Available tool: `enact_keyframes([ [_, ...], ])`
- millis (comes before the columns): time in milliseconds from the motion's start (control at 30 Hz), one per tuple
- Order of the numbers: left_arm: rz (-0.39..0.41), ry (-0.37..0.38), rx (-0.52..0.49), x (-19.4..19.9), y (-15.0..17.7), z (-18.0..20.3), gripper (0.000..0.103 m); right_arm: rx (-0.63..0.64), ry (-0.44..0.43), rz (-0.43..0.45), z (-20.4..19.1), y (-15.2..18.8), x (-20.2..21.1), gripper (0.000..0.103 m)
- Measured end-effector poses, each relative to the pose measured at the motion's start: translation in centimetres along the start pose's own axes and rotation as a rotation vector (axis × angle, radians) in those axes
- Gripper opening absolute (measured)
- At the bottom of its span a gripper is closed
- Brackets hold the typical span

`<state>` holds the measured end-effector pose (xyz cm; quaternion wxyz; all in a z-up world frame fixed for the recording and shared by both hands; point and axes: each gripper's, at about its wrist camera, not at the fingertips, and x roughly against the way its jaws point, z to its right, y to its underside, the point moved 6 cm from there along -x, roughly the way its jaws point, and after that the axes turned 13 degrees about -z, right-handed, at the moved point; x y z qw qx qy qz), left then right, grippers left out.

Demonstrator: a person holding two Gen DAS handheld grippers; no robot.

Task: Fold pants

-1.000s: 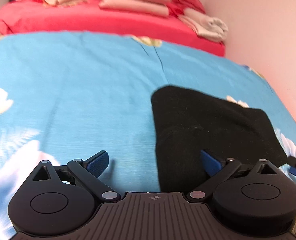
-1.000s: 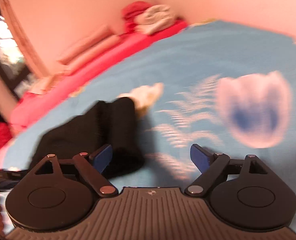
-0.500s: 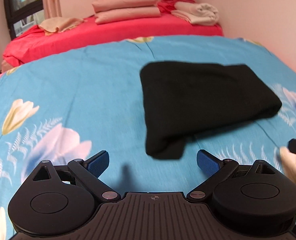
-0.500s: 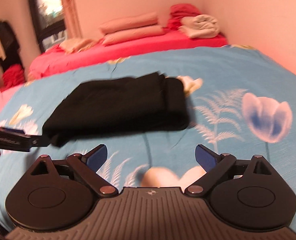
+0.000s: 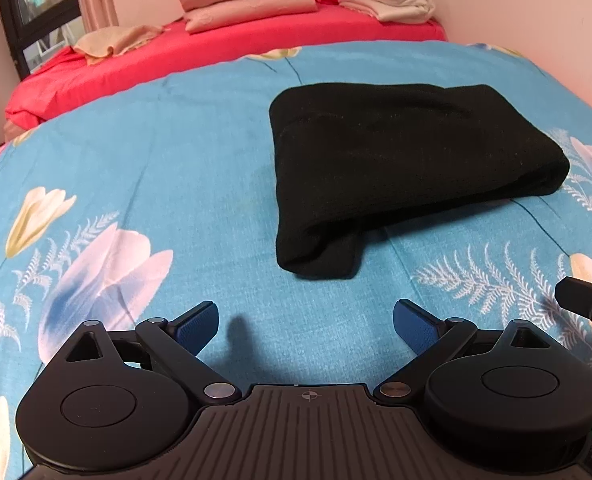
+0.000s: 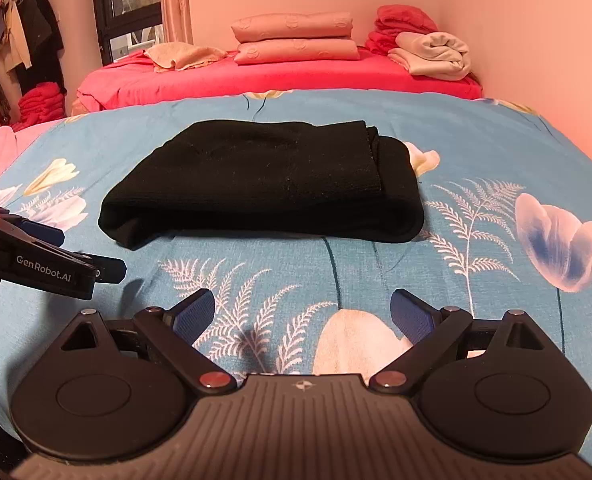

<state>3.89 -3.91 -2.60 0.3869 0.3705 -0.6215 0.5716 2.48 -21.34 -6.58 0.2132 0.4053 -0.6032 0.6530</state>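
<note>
Pants: the black pants (image 5: 399, 160) lie as a folded bundle in the upper centre-right of the left wrist view and across the middle of the right wrist view (image 6: 264, 184), resting on the blue flowered bedspread (image 5: 156, 168).
Fold state: the bundle looks compact and layered, with one flap poking out at its lower left corner in the left wrist view; the folding seems close to finished.
Left gripper: the left gripper (image 5: 305, 322) sits at the bottom of its frame, jaws spread wide, nothing between them, short of the cloth.
Right gripper: the right gripper (image 6: 301, 312) is likewise wide apart and empty, well short of the bundle.
Handling: the fabric looks soft, limp and fairly thick, probably light; it would sag and slide open if lifted by one layer.
Where to hold: likely best pinched at an edge through all layers, one gripper near each end of the near side.
Background: pink pillows (image 6: 294, 38) and rolled towels (image 6: 435, 54) lie on the red bed (image 6: 296, 76) at the top.
</note>
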Motion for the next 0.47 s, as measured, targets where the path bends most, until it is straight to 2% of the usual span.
enact_keyframes([
  [467,-0.01,0.014,-0.011,-0.4,0.2,0.3,0.103,0.024,-0.02,-0.035,-0.6,0.2,-1.2,0.097],
])
